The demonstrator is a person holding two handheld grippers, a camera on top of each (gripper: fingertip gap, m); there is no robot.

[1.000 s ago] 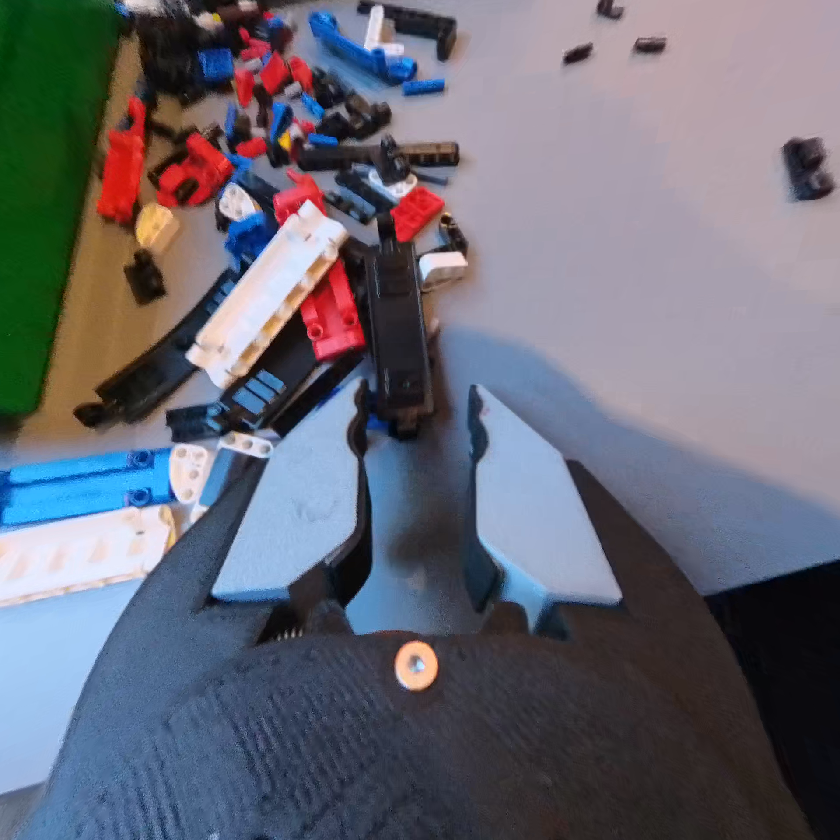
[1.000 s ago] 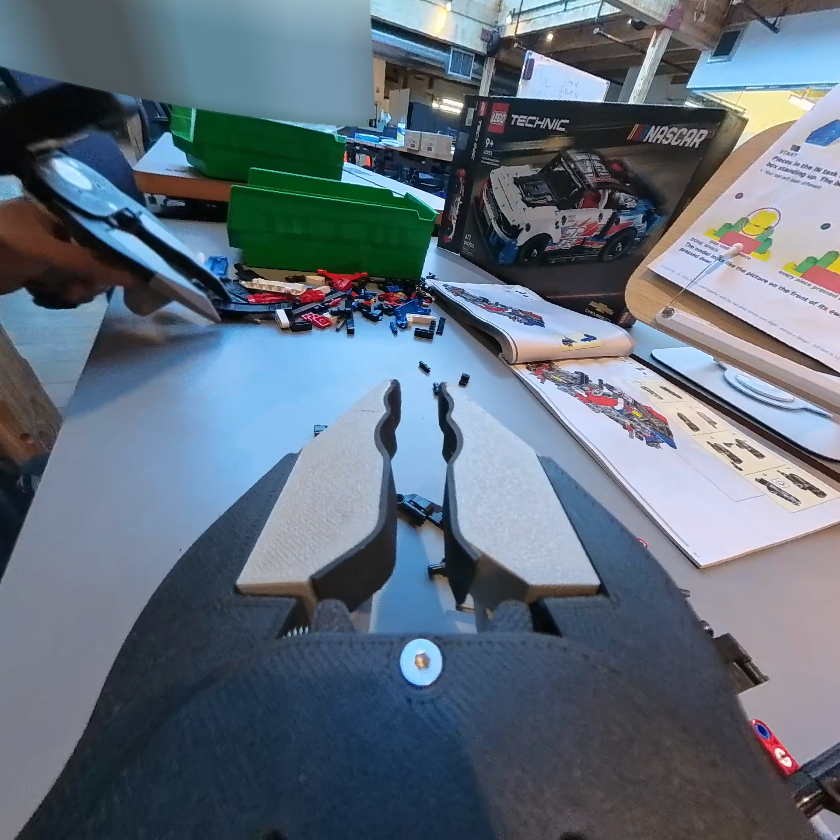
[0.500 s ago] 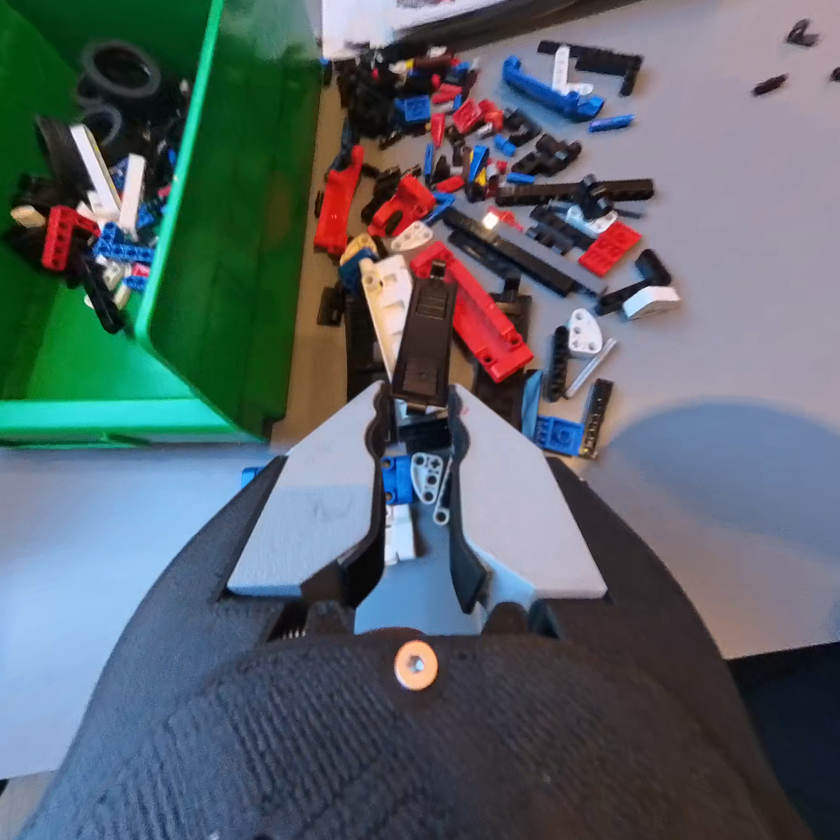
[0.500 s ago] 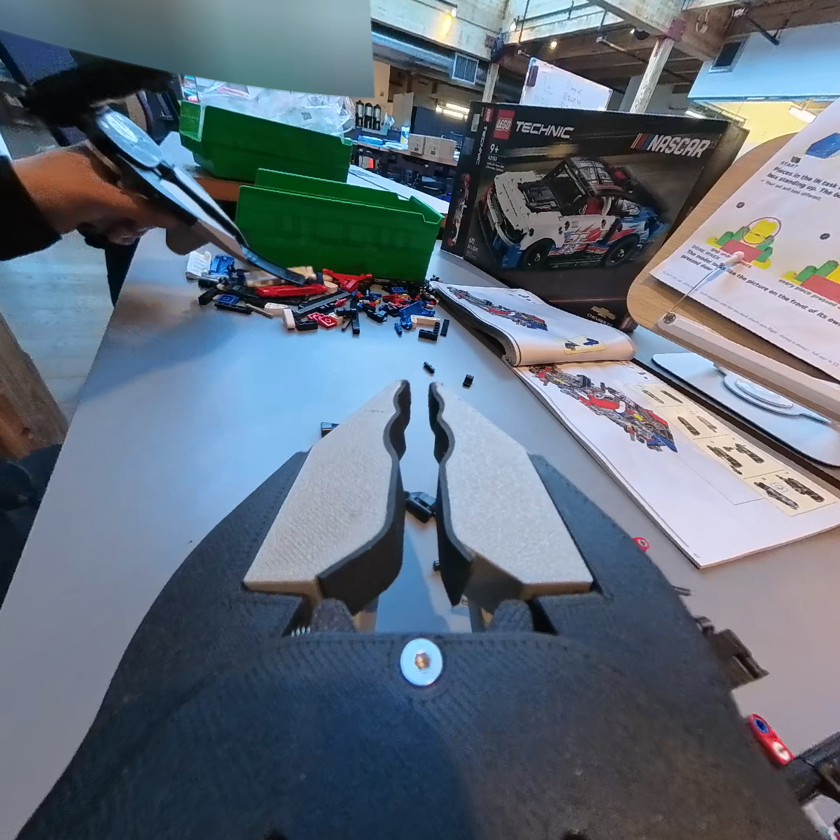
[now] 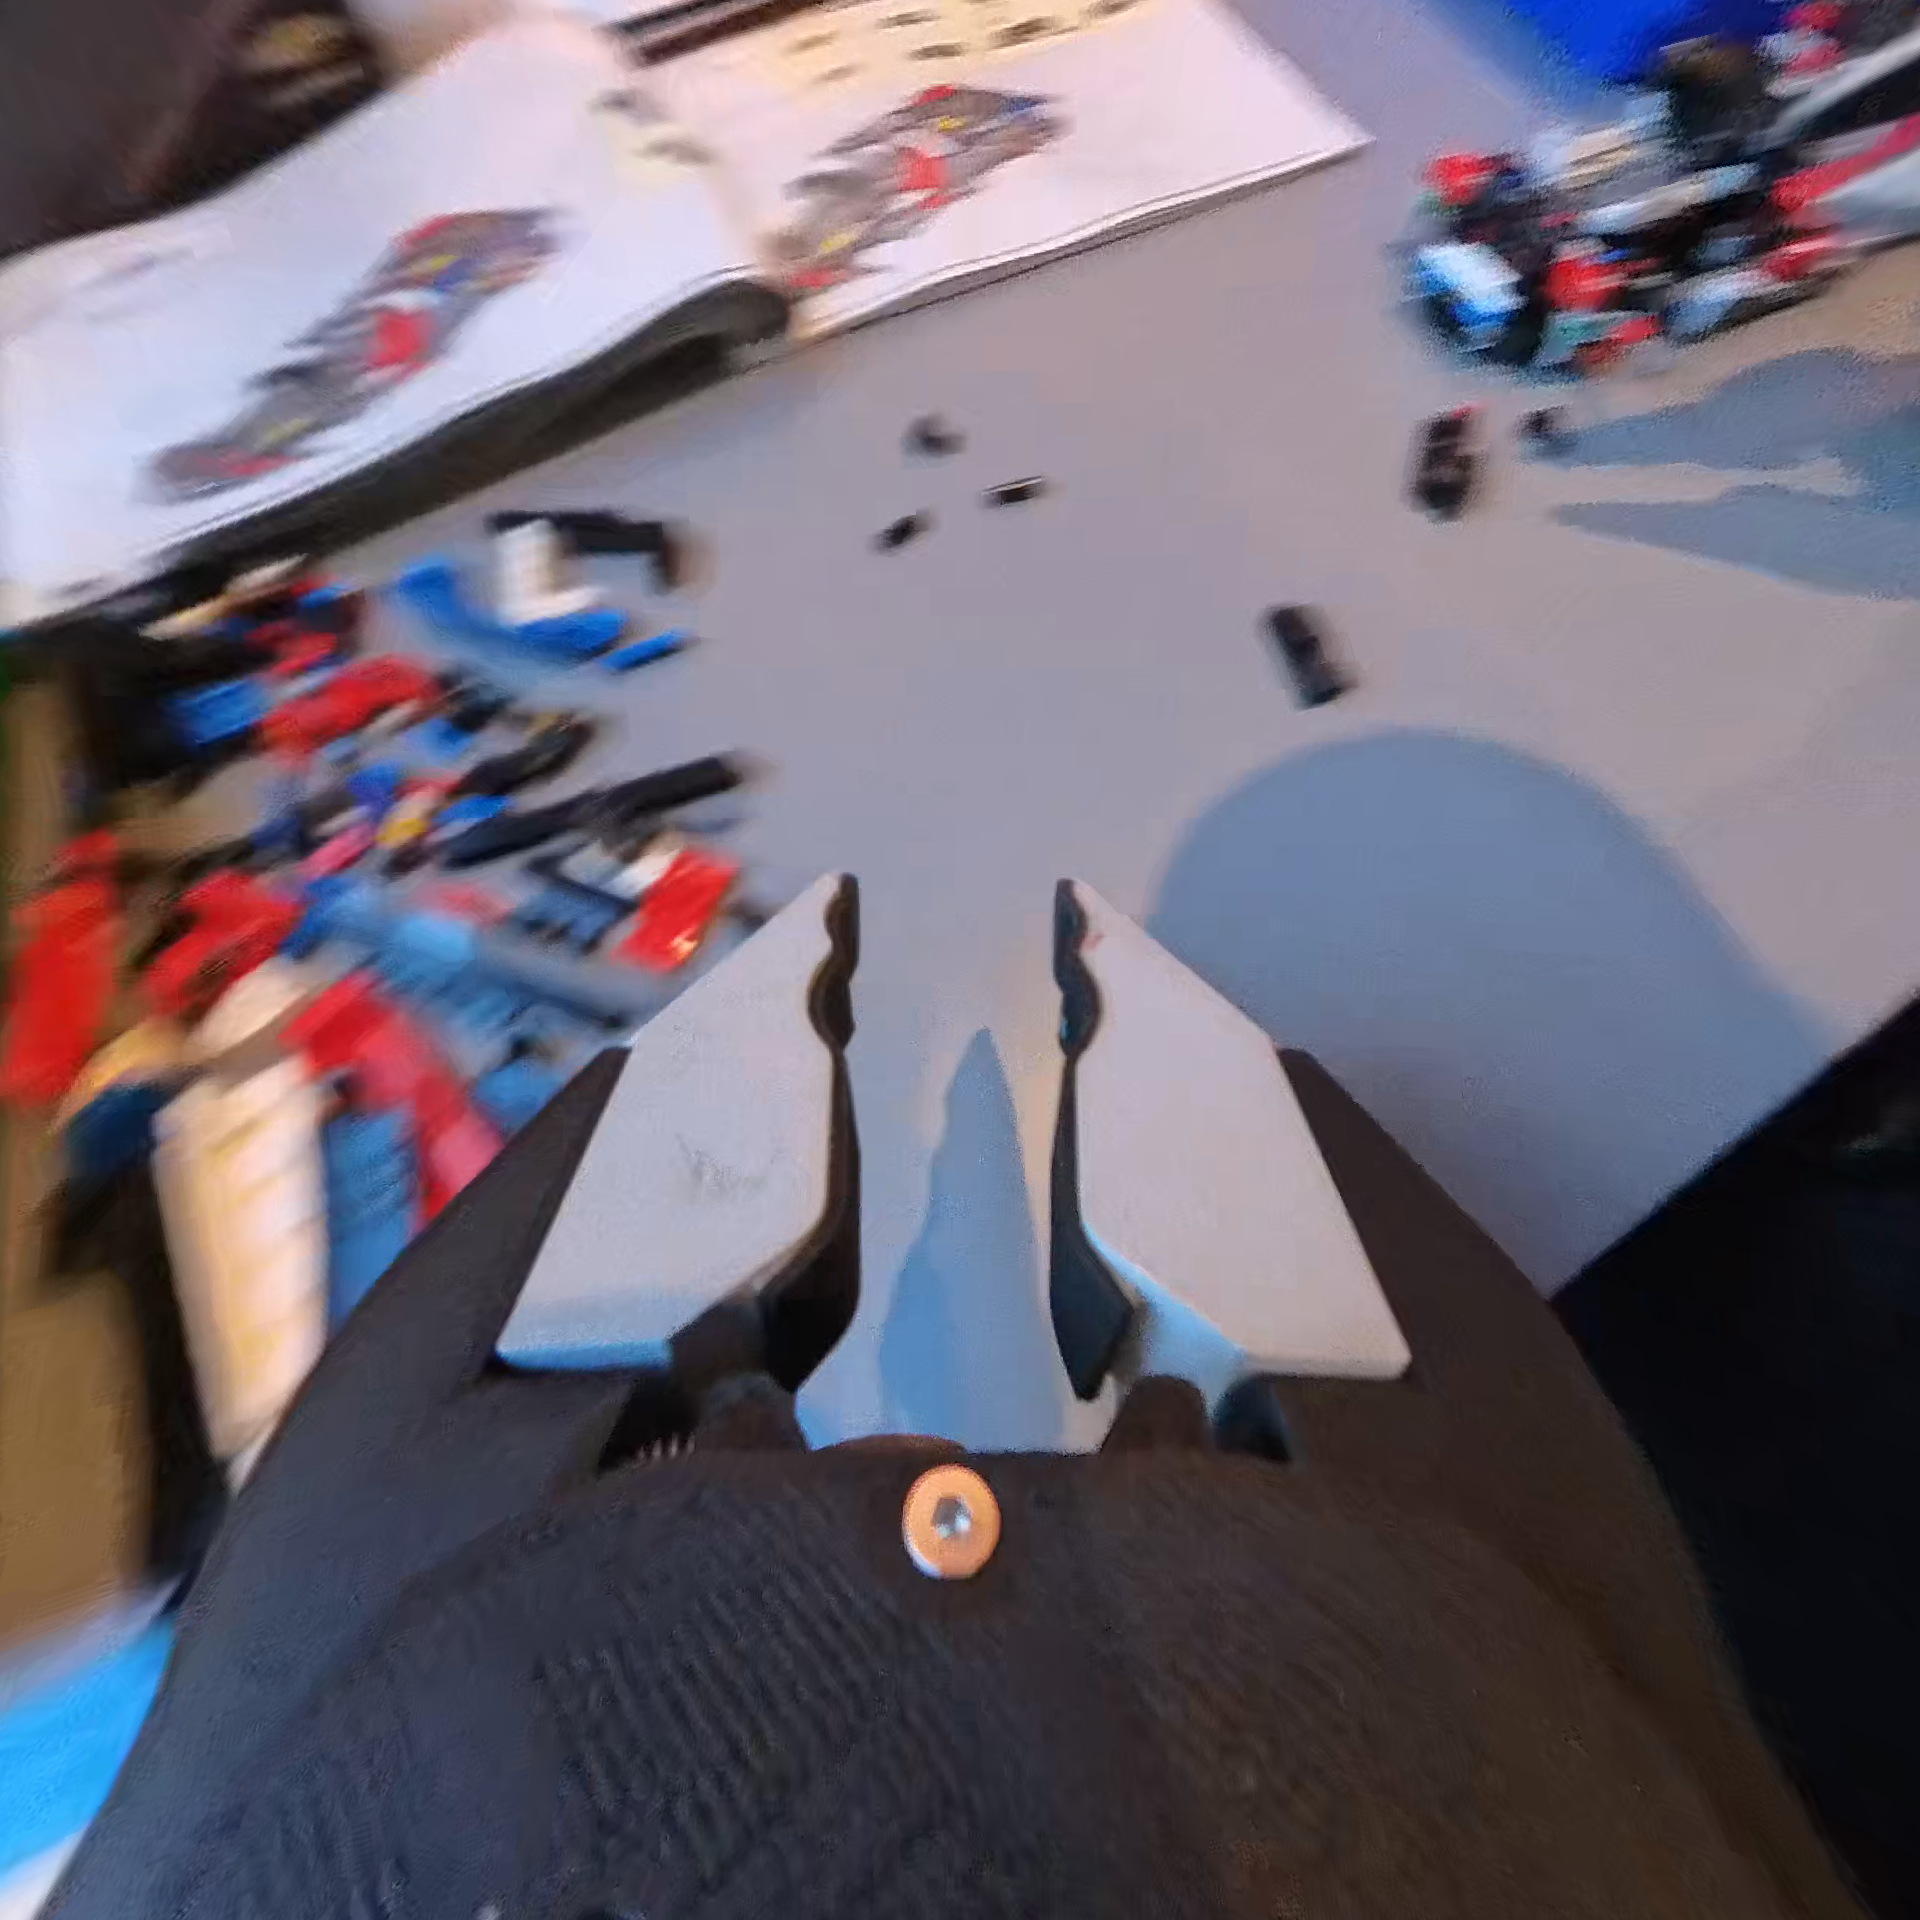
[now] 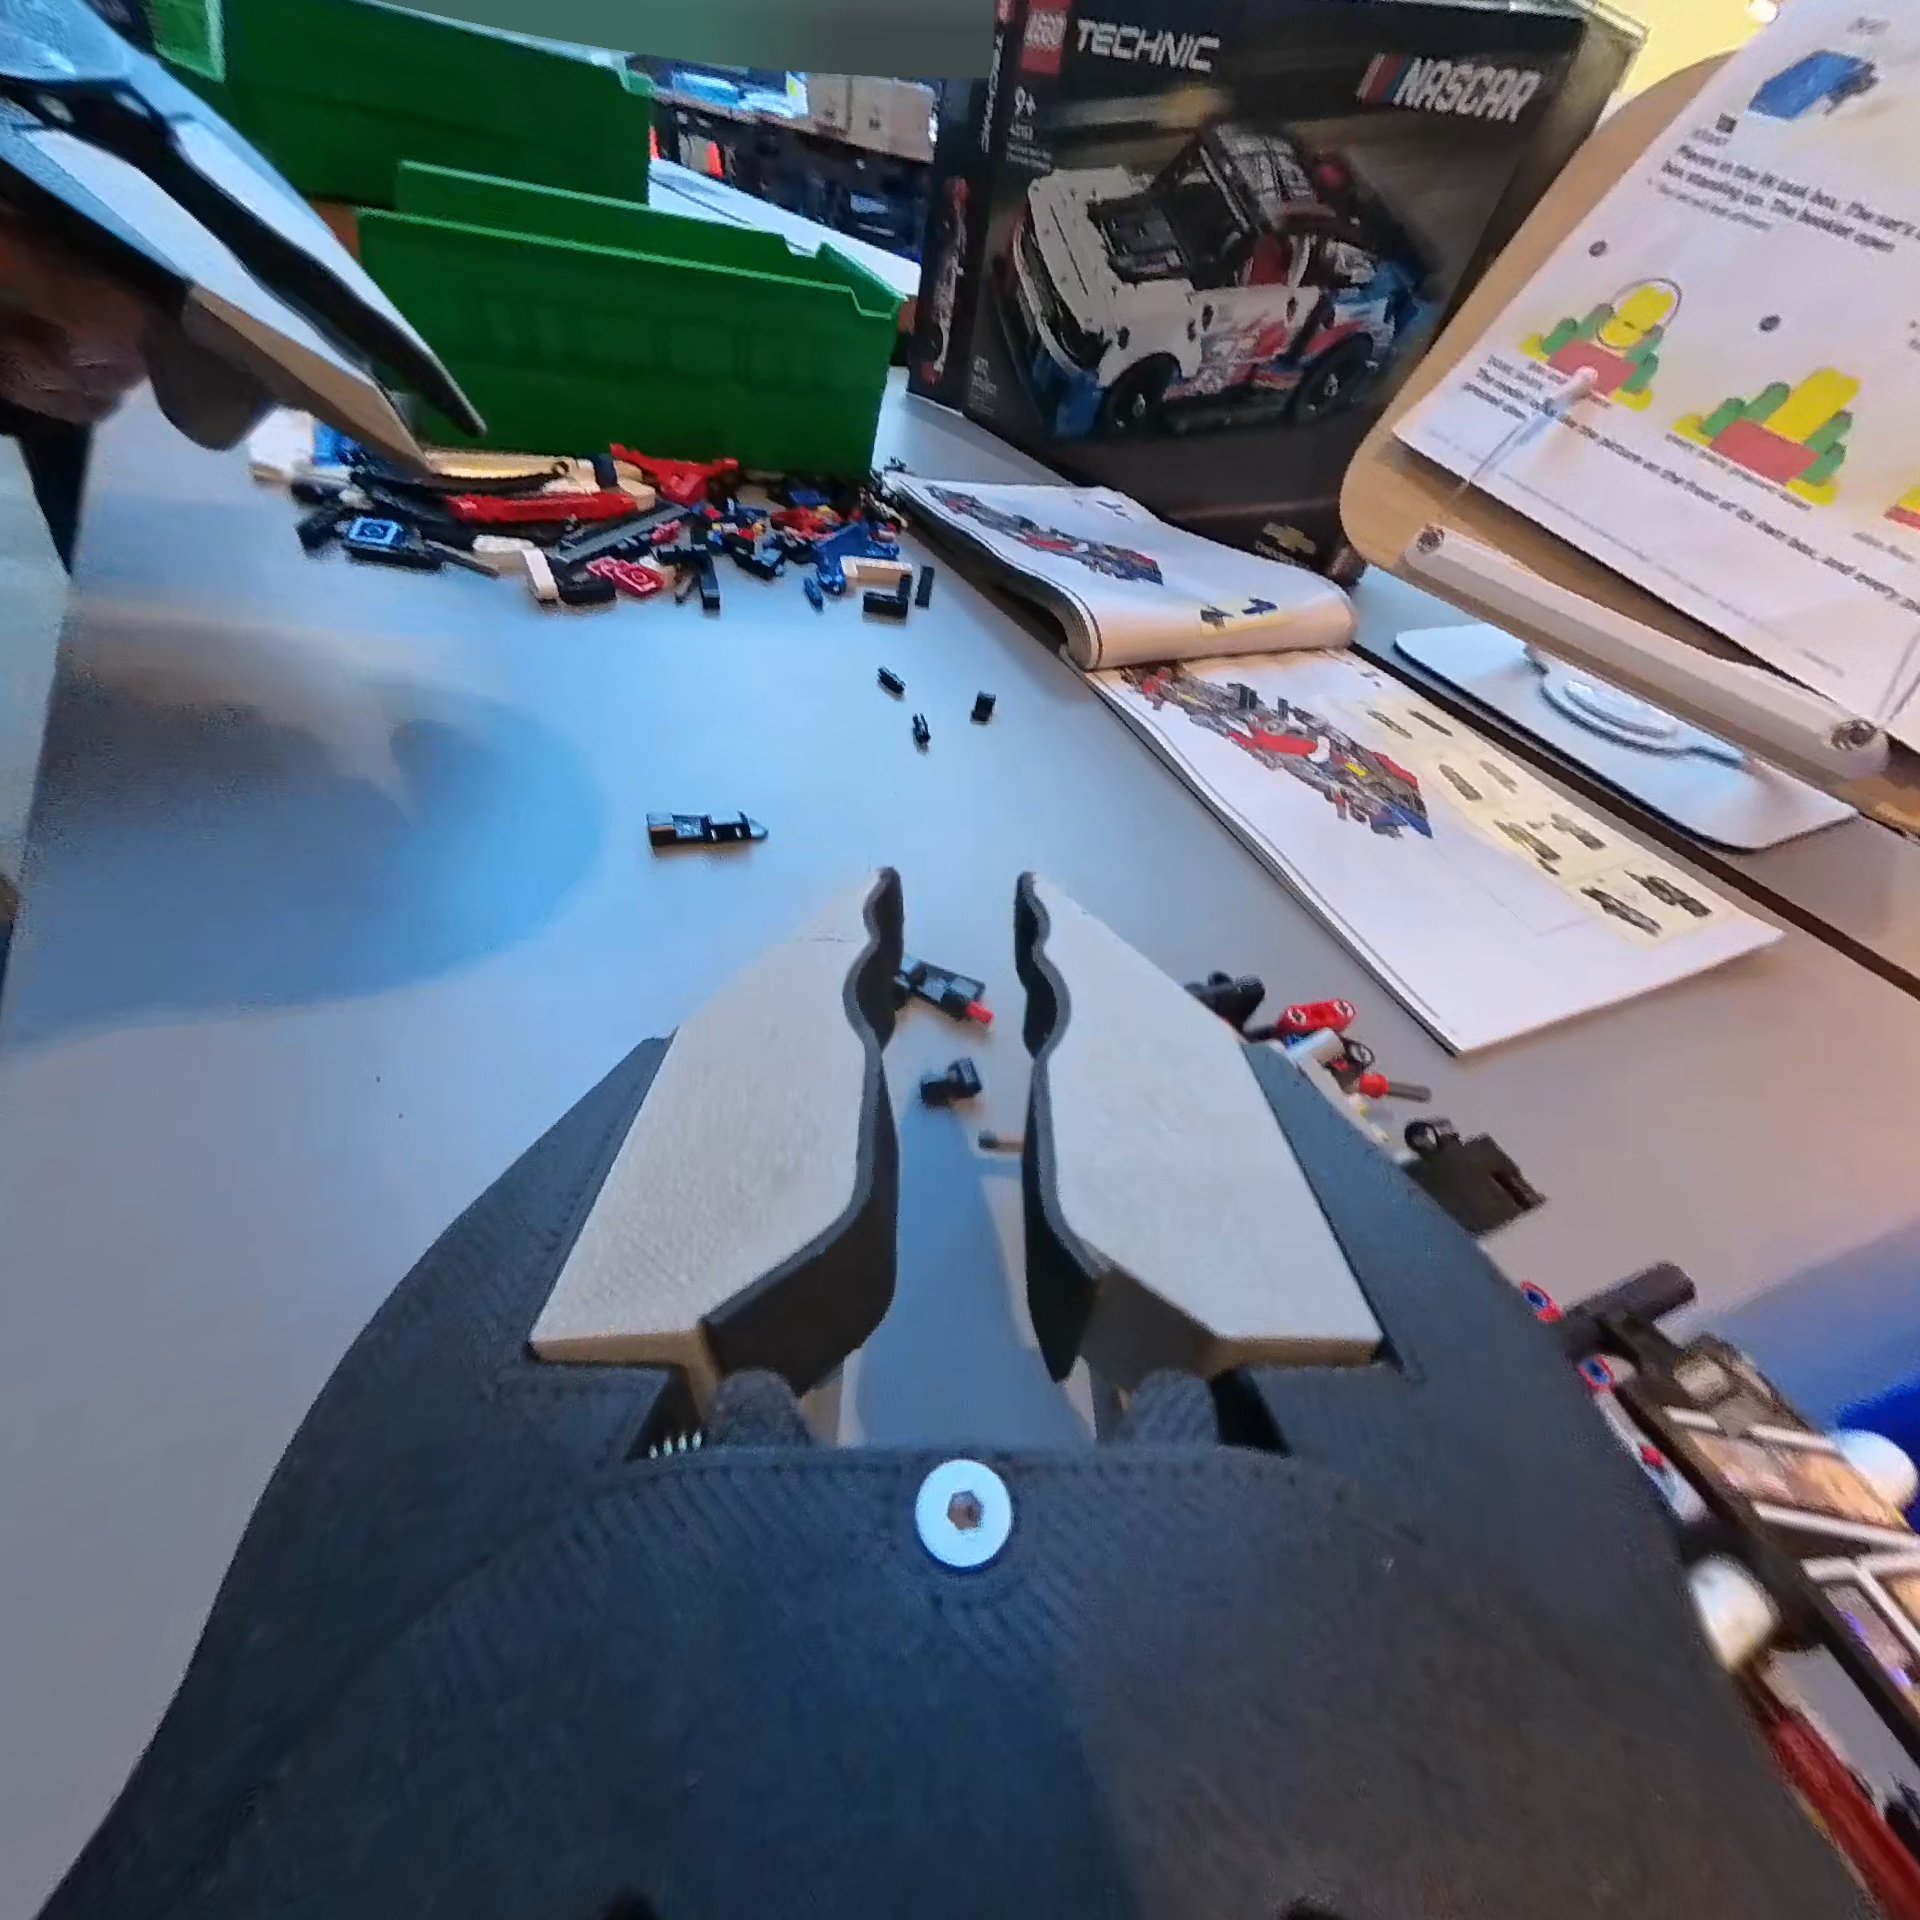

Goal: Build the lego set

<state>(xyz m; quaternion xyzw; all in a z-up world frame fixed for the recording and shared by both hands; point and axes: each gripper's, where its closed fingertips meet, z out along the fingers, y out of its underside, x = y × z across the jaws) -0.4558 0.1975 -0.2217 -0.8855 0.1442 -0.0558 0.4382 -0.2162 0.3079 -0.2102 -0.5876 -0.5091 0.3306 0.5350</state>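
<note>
My left gripper [image 5: 956, 904] is open and empty above the bare grey table [image 5: 1143, 644]; this view is blurred by motion. The pile of loose red, blue, black and white lego parts [image 5: 395, 883] lies to its left. It also shows in the right wrist view [image 6: 312, 343], raised over the pile [image 6: 644, 530]. My right gripper [image 6: 956, 883] is open and empty, low over the table. A small black part with a red pin [image 6: 940, 982] and a black pin [image 6: 951, 1081] lie between its fingers. The partly built car [image 6: 1766, 1475] sits at its right, and also shows in the left wrist view [image 5: 1621, 239].
Two green bins [image 6: 623, 322] stand behind the pile. The set's box [image 6: 1247, 229] and the open instruction booklet [image 6: 1351, 790] are at the back right. A sheet on a stand [image 6: 1714, 312] is far right. A black part [image 6: 707, 828] lies alone mid-table. The table edge [image 5: 1662, 1195] is at the left gripper's right.
My left gripper closed on a long black part in the pile, then let it go and swung right, now open and empty. My right gripper narrowed, then opened wider and dipped toward the small parts.
</note>
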